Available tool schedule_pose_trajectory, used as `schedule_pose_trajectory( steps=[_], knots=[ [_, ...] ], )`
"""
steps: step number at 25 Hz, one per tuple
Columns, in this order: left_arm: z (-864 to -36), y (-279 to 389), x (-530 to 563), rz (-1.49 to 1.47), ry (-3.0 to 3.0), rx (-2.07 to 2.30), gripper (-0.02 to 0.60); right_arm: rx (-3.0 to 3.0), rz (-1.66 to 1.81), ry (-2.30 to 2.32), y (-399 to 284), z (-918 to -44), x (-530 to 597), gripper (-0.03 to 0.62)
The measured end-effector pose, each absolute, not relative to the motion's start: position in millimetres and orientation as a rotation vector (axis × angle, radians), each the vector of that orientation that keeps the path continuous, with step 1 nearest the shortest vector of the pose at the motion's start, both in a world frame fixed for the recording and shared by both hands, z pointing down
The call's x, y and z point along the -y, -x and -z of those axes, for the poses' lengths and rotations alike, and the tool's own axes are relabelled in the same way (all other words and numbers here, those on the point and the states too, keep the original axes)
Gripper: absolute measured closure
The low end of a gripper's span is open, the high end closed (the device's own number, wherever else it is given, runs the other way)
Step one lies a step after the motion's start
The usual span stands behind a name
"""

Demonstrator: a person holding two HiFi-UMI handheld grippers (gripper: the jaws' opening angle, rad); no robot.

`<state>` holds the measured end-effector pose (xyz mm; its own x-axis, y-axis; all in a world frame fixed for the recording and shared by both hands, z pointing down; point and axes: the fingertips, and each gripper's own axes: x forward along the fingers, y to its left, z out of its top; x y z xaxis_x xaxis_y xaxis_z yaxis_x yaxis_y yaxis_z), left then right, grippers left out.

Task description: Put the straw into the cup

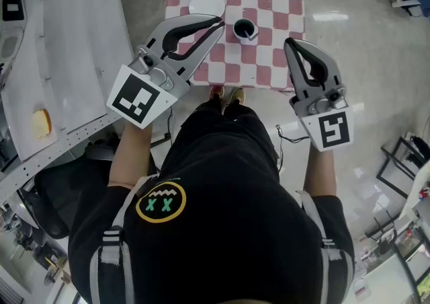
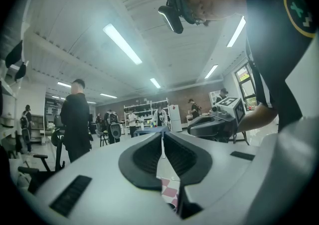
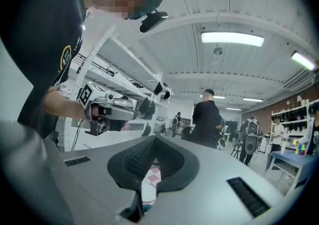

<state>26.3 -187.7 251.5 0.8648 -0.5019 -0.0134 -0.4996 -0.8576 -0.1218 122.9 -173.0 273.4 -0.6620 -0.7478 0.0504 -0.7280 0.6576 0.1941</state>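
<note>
Head view: the cup (image 1: pixel 245 29) stands on the tabletop (image 1: pixel 269 0); left gripper view: the left claw (image 2: pixel 163 130) pinches what looks like the straw (image 2: pixel 163 145), likely light, slick and crushable, best gripped gently mid-length; right gripper view: the right claw (image 3: pixel 155 137) is closed, empty.

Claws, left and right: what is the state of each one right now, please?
Left claw: closed; a thin pale line shows between its pads, and what it is cannot be told.
Right claw: closed, holding nothing.
</note>
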Motion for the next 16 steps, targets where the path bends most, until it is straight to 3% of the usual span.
schedule_pose_trajectory(
  steps=[16],
  knots=[
    [-252.6,-30.7,184.3,0.041,2.912,-0.797,0.551,2.748,0.234,-1.22,-129.4,-275.8,172.6,0.574]
  ],
)
